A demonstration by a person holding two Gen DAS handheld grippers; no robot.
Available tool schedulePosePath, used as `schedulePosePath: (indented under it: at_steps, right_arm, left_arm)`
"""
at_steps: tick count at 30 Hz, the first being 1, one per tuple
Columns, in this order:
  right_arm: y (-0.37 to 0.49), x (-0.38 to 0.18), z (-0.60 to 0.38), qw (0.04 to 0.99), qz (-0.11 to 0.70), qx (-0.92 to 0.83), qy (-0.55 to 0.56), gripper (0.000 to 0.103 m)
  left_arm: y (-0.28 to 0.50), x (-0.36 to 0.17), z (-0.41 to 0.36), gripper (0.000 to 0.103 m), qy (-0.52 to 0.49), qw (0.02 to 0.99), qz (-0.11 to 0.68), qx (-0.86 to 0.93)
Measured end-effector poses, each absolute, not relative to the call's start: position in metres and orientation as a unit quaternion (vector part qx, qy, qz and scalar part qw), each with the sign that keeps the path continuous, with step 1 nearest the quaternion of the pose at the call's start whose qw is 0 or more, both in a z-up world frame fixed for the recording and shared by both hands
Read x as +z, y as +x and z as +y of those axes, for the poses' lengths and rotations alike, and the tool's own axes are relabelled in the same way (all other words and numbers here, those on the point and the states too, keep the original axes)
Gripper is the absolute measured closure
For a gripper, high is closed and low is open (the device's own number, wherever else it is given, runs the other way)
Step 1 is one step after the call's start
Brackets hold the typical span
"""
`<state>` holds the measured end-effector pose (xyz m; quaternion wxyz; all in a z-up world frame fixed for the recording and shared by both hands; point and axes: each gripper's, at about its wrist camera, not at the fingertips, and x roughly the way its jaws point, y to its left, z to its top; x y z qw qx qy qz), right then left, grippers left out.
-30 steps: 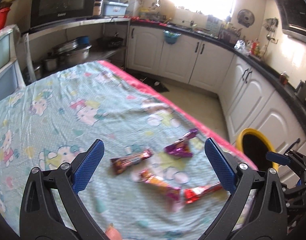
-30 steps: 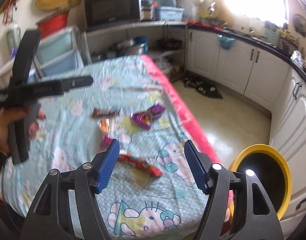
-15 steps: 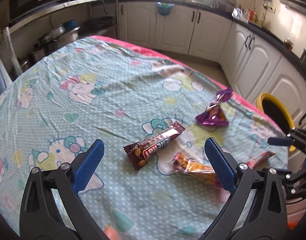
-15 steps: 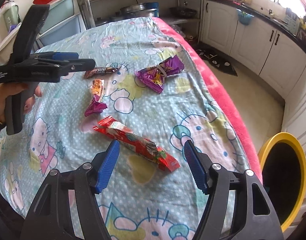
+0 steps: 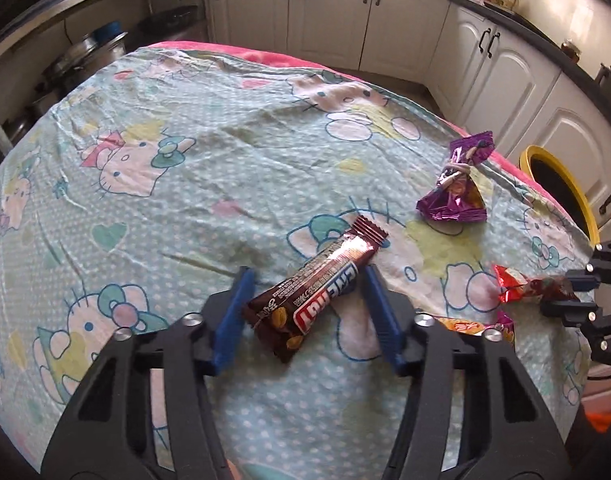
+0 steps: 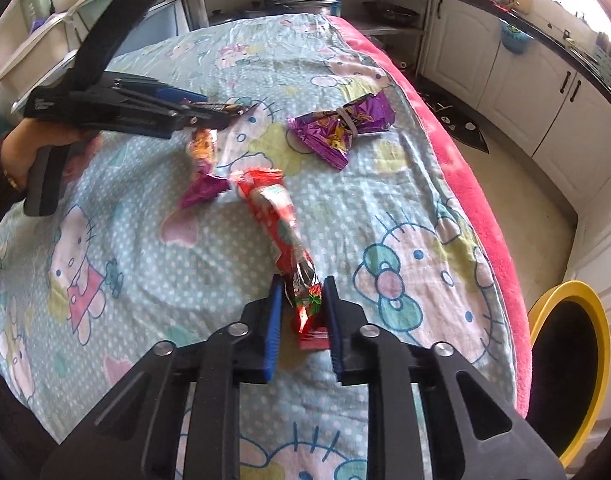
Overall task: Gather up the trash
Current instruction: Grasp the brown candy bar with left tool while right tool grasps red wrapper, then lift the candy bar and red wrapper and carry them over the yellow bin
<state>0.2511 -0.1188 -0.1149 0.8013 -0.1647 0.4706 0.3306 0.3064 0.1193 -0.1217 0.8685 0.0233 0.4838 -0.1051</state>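
Note:
A brown candy bar wrapper [image 5: 321, 284] lies flat on the cartoon-print cloth [image 5: 165, 200] between the blue pads of my left gripper [image 5: 309, 280]. Its jaws are closing and the pads are just reaching the wrapper's edges. From the right wrist view, that left gripper [image 6: 225, 110] is low over the table with the bar's tip between its fingers. My right gripper [image 6: 303, 308] is closing on the near end of a long red wrapper [image 6: 277, 224], which its pads pinch. The left wrist view shows the red wrapper [image 5: 521, 286] at the far right.
A crumpled purple wrapper [image 5: 455, 196] [image 6: 341, 128] and an orange-and-purple wrapper [image 6: 203, 168] lie on the cloth. A yellow-rimmed bin [image 6: 545, 312] [image 5: 561, 176] stands on the floor past the table's pink edge. White cabinets line the walls. A hand [image 6: 29, 144] holds the left gripper.
Both grippers have come down close to the table. The left jaws have narrowed around the brown bar. The right jaws have closed on the red wrapper, which has swung to point away from them.

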Motion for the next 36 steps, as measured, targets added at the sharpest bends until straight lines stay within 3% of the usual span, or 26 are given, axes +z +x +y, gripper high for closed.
schedulePosePath:
  at_steps: [10,22,36]
  right_arm:
    - [0.234,-0.098,-0.128,0.813,0.454,0.339,-0.134,0.086]
    - [0.219,-0.060,-0.146,0.839,0.418,0.337,-0.090,0.086]
    - [0.214,-0.005,-0.229,0.893,0.360,0.269,-0.025,0.086]
  left_arm:
    - [0.288,-0.112,0.135,0.081,-0.012,0.875,0.475,-0.090]
    - [0.251,-0.066,0.120,0.082,-0.026,0.902,0.422,-0.087]
    - [0.253,-0.007,0.009,0.082,-0.003,0.913,0.367,-0.178]
